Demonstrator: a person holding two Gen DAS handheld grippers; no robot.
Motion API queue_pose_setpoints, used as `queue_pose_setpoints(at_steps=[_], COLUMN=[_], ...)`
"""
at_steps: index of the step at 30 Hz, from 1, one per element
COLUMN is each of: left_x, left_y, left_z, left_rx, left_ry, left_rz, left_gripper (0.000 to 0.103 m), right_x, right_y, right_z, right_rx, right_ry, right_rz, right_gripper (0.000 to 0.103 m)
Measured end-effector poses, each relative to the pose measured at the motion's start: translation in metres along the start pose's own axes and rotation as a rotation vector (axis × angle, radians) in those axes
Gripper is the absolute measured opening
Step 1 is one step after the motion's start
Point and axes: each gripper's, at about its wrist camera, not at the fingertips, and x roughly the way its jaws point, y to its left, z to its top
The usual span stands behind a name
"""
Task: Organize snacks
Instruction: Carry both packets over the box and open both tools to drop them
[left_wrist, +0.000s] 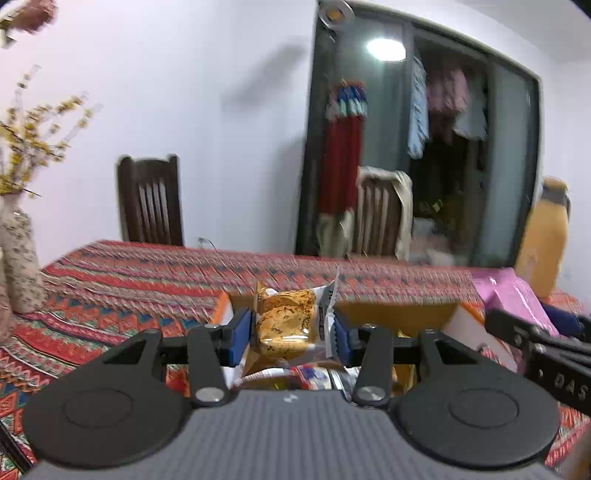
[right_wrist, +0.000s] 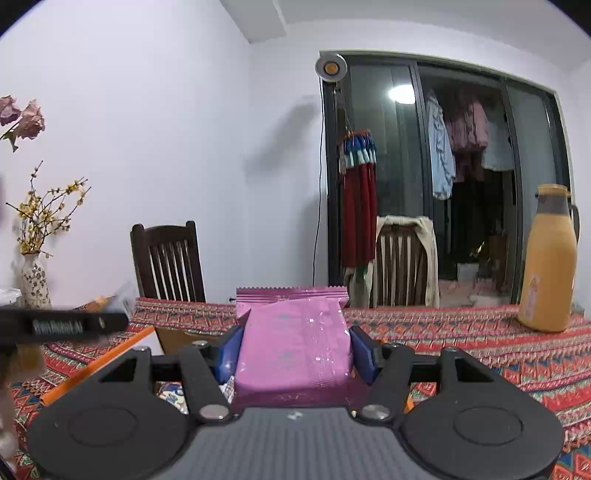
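While left gripper (left_wrist: 291, 332) clamps biscuit packet (left_wrist: 286, 321) — right gripper (right_wrist: 295, 350) clamps pink packet (right_wrist: 293, 343).

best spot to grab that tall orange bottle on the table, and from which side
Grip the orange bottle across its straight lower body, coming in level from the front. It stands upright on the tablecloth; the shoulder tapers, so pads would probably slip higher up.

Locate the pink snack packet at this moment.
In the right wrist view, the pink snack packet sits centre frame, clamped between the blue pads of the right hand-held gripper, raised above the cardboard box on the patterned tablecloth.
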Motion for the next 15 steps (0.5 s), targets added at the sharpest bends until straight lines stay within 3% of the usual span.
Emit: queue_pose_setpoints(at_steps=[5,12,15], left_x=[0.003,0.003,0.003], left_y=[0.001,0.004,0.004], left_z=[-0.005,-0.01,-0.011], left_rx=[0.006,0.002,-0.003], left_ry=[0.015,0.017,0.011], left_rz=[0.001,0.026,0.044], left_gripper=[0.047,0.048,0.054], right_x=[0.011,0.007,0.011], right_y=[0.0,0.005,0.004], right_z=[-0.01,-0.018,-0.02], right_rx=[0.006,-0.002,0.003], right_ry=[0.053,0.061,0.078], right_rz=[0.007,0.007,0.005], right_gripper=[0.061,0.061,0.062])
